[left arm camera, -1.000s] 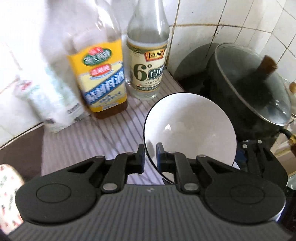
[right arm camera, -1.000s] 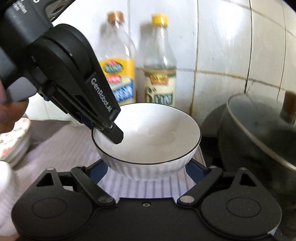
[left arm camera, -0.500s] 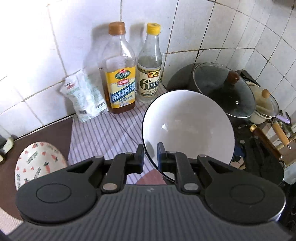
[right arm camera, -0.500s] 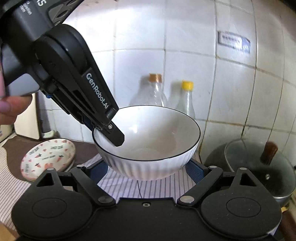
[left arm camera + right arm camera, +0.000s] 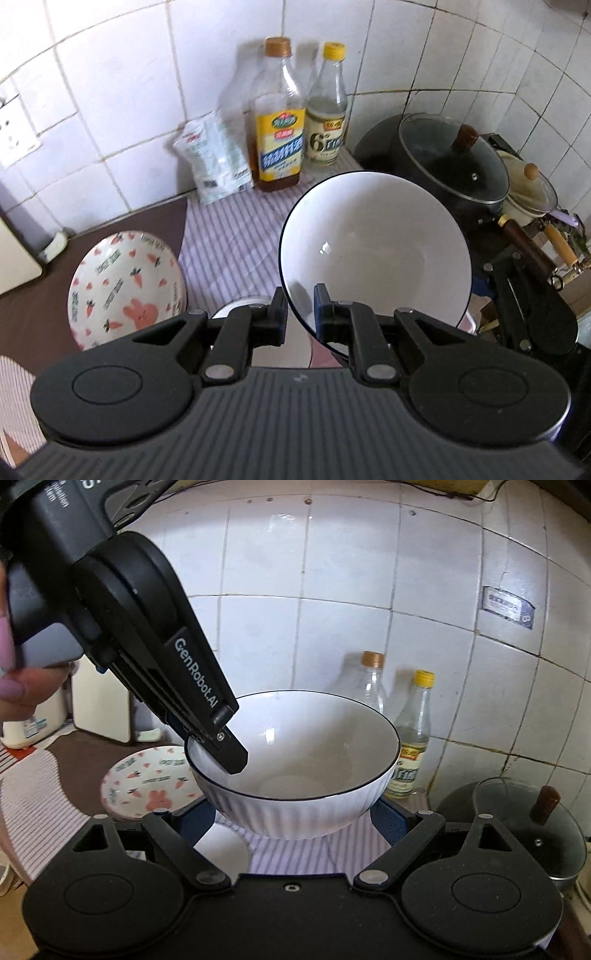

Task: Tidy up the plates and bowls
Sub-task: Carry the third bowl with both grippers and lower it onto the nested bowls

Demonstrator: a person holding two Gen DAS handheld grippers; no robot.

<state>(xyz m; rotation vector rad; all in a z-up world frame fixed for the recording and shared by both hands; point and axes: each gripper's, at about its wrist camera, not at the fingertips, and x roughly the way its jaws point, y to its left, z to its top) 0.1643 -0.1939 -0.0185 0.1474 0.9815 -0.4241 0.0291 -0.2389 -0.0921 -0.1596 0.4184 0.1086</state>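
Observation:
A white bowl (image 5: 376, 251) with a thin black rim hangs in the air above the striped cloth (image 5: 236, 240). My left gripper (image 5: 299, 299) is shut on its near rim, one finger inside and one outside. In the right wrist view the same bowl (image 5: 303, 760) sits between the blue pads (image 5: 391, 818) of my right gripper (image 5: 295, 816), which clasps its ribbed lower wall from both sides. The left gripper (image 5: 229, 753) comes down onto the rim from the upper left. A plate printed with carrots and a rabbit (image 5: 125, 288) lies on the dark counter to the left.
Two bottles (image 5: 280, 129) and a white bag (image 5: 214, 162) stand against the tiled wall. A dark pot with a glass lid (image 5: 450, 158) and a cream pot (image 5: 528, 192) fill the right. A white round dish (image 5: 221, 845) lies below the bowl.
Both grippers have risen and drawn back from the wall with the bowl between them. The bottles look smaller and farther, and the carrot plate has come fully into view.

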